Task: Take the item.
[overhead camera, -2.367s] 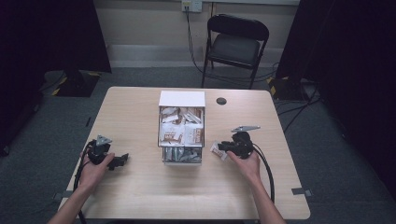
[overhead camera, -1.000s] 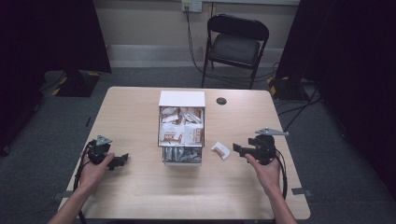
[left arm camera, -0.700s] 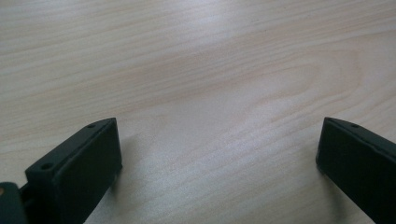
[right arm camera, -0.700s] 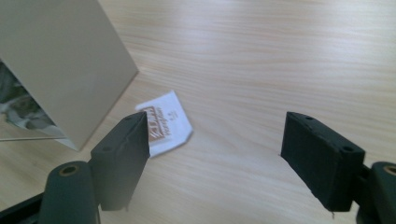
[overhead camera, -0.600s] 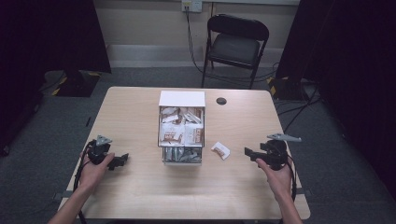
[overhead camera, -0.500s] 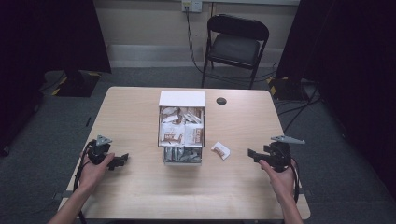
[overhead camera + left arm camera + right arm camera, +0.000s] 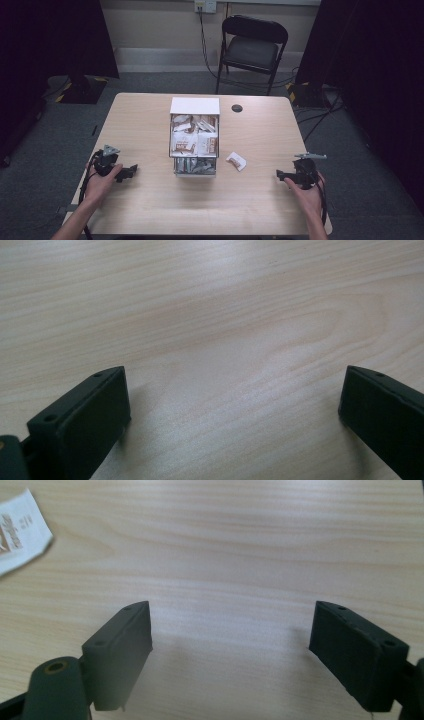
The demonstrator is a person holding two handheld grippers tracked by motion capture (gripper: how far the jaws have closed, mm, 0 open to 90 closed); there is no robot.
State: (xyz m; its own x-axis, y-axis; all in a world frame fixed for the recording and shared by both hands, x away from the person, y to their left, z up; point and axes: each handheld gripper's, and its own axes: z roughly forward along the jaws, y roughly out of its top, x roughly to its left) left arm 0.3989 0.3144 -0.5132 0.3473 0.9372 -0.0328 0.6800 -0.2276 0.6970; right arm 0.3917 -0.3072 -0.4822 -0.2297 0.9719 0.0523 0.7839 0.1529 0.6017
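Right gripper (image 7: 230,655): jaws spread wide, nothing between them, low over bare table (image 7: 150,125).
Left gripper (image 7: 230,420): jaws also spread wide, nothing held, only wood grain ahead.
Sachet (image 7: 236,161): one small white packet lies loose on the wood, up and to the left of the right jaws (image 7: 20,532), well beyond their tips, just beside the box.
Box (image 7: 195,137): white, open, full of similar packets, between the two grippers.
Step, as judged: likely picking up the loose sachet; it lies flat, so straddle it squarely, tips touching the wood, and close slowly.
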